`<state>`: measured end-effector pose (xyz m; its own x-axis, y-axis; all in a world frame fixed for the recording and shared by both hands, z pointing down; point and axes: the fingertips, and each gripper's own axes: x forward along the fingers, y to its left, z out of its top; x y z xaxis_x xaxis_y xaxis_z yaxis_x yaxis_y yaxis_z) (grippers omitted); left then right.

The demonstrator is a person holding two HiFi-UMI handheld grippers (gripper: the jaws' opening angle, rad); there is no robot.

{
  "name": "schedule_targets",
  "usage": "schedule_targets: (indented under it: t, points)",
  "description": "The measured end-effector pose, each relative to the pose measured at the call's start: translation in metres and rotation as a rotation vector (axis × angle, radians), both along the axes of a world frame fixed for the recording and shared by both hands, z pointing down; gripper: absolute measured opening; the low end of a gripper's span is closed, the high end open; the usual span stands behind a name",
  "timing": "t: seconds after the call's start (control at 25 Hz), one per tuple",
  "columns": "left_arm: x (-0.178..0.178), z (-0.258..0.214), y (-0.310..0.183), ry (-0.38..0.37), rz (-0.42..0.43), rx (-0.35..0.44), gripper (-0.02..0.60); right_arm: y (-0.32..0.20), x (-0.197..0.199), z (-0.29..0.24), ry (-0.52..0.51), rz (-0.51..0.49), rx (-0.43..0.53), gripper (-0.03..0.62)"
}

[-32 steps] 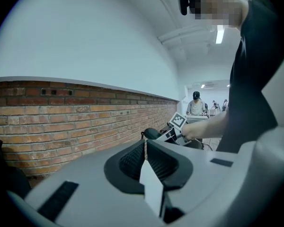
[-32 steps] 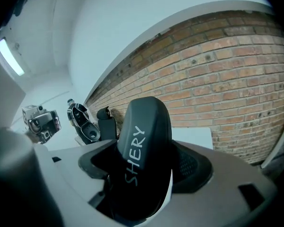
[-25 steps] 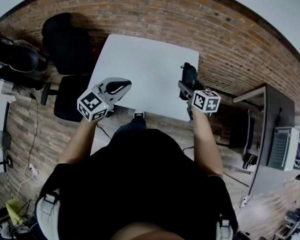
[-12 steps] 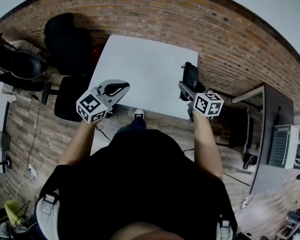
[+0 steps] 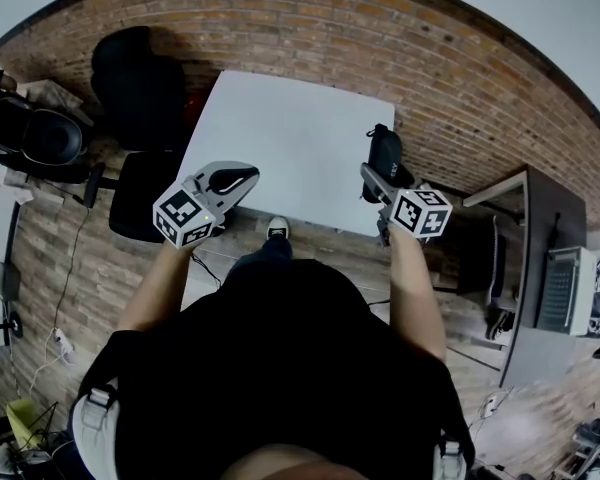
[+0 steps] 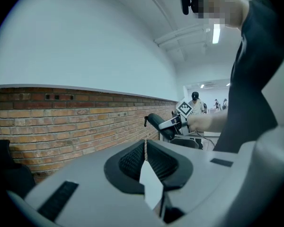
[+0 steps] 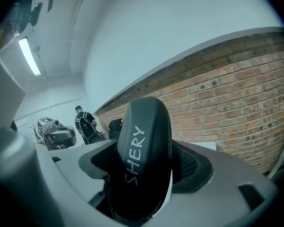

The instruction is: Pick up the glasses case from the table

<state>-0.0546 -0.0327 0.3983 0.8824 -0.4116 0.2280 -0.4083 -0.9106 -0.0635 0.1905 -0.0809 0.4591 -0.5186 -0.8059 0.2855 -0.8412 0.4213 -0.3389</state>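
The pick-up is looking nearly done. The right gripper (image 5: 378, 176) is clamping the black glasses case (image 7: 144, 160) between its pads, with the jaws standing wide around the case's body (the white lettering on it is facing this gripper's camera). The case is hanging over the right edge of the white table (image 5: 290, 133). In the left gripper view it is standing out against the brick wall, apart from the tabletop, so I am judging it as already lifted. What is remaining, at most, is carrying it fully clear of the table.

The left gripper (image 5: 235, 176) is hovering at the near-left corner of the table, its jaws pressed together on nothing.

Compared with one second ago, the right gripper and the case are sitting slightly higher and further towards the table's right side.
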Motion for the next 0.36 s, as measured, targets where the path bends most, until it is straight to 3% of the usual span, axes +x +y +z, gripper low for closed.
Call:
schedule_targets:
  t: [0.36]
  points:
    - [-0.001,0.001,0.009,-0.002,-0.009,0.000,0.021,0.009,0.000,-0.015,-0.007,-0.007,0.032,0.348]
